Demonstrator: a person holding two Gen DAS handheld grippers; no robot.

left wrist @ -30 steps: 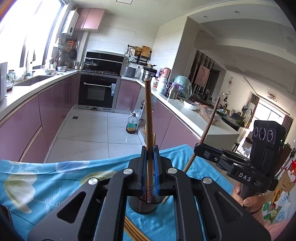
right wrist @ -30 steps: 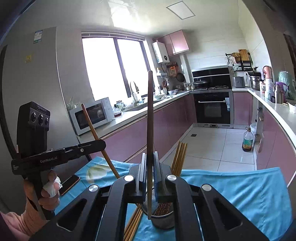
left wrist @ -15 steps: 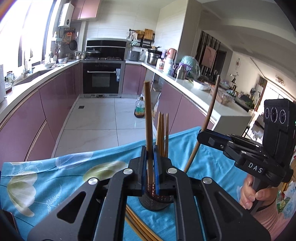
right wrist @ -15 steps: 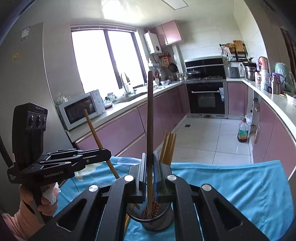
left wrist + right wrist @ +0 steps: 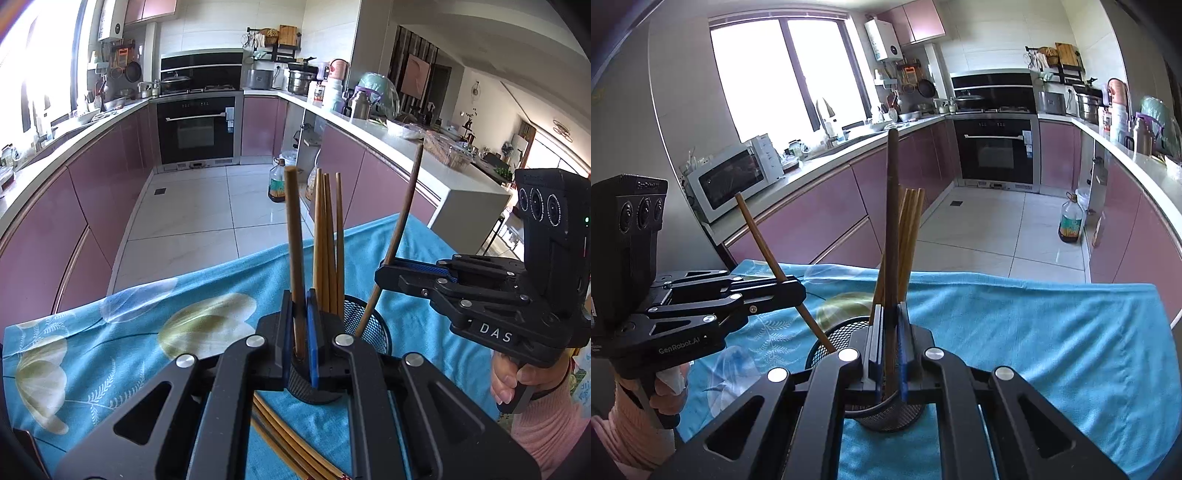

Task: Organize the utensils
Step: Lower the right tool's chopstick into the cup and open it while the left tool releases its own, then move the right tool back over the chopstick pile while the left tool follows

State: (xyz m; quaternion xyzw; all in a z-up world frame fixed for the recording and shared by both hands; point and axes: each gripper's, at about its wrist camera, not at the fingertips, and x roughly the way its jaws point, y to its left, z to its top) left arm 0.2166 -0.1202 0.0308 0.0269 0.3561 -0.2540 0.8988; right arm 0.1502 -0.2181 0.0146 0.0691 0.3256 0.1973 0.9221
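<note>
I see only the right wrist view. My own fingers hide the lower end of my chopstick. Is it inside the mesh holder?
Observer: In the left wrist view the right gripper holds the dark chopstick tilted; its lower end passes down inside the mesh holder rim.
Operator: Do other chopsticks lie on the cloth?
Observer: Yes, loose chopsticks lie on the blue cloth near the holder, below the left gripper, which grips a second chopstick.
</note>
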